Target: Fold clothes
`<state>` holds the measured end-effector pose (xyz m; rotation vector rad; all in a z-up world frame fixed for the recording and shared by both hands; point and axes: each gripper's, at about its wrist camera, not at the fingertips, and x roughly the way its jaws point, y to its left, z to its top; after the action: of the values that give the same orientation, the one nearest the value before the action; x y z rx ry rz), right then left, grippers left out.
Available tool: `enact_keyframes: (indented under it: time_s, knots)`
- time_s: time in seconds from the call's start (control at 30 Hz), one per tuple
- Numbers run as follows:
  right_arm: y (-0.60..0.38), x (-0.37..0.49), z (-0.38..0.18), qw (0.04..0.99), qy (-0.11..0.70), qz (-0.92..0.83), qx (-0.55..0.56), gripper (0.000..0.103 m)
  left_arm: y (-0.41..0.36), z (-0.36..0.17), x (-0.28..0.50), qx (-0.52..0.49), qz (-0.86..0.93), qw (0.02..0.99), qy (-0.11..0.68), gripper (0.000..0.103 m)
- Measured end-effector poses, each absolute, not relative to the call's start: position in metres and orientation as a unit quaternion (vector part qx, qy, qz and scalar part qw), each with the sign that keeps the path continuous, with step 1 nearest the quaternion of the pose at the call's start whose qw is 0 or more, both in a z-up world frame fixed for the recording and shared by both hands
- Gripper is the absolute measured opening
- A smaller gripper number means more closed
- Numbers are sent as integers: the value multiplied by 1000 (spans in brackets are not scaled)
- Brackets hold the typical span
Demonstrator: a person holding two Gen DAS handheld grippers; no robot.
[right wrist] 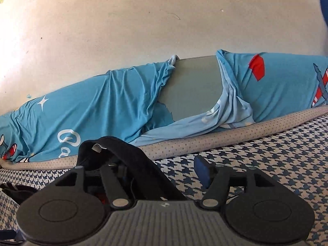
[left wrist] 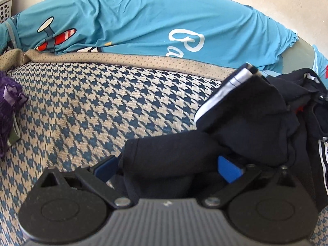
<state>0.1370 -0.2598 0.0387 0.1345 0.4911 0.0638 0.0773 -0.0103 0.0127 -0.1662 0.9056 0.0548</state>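
Right now left gripper [left wrist: 170, 165] spread wide around bunched dark garment [left wrist: 246, 119] on houndstooth bed [left wrist: 92, 102]. Right gripper [right wrist: 164, 170] also agape, black fabric draped over left finger. Garment crumpled, no neat fold visible; folding left.

Dark garment [left wrist: 246, 123] hides the left tool's [left wrist: 168, 166] fingertips; white basket [left wrist: 6, 6] cut off.
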Motion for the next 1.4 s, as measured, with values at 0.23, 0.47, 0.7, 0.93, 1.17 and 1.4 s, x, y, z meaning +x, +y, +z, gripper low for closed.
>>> enact_keyframes:
  time_s: [0.23, 0.47, 0.7, 0.93, 1.17, 1.4]
  knots:
    - [-252, 129, 44, 963, 264, 52, 13, 61, 2, 11, 82, -106, 37, 887, 448, 103]
    - [-254, 121, 44, 958, 272, 84, 34, 61, 9, 14, 82, -106, 59, 891, 438, 103]
    - [-224, 106, 48, 949, 257, 183, -7, 61, 17, 18, 84, -93, 78, 899, 422, 103]
    - [-190, 84, 39, 932, 258, 241, -79, 59, 30, -2, 88, -115, 96, 874, 463, 103]
    - [-169, 74, 23, 917, 265, 271, -125, 51, 28, -11, 88, -104, 97, 865, 481, 103]
    - [-153, 81, 1, 910, 269, 266, -167, 51, 29, -14, 87, -98, 98, 863, 485, 103]
